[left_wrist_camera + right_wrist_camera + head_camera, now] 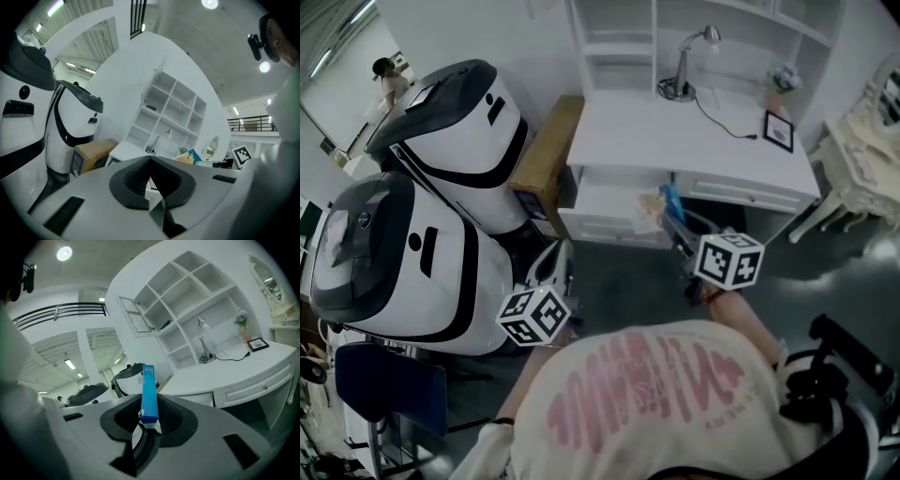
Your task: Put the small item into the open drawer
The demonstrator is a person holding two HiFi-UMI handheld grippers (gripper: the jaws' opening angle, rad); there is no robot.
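Person's pale printed shirt (661, 403) fills the foreground, with two handheld grippers pointing toward a white desk.
Left gripper (150, 160) has its jaws together, with nothing between them. Right gripper (149, 409) pinches a slim blue box (149, 392) by its lower end, and the box stands upright in the jaws. Just beyond it, the open drawer (598, 228) sticks out beneath the desk (675, 131). A lamp (684, 66) and a picture frame (779, 130) sit on the desk, with white shelves behind.
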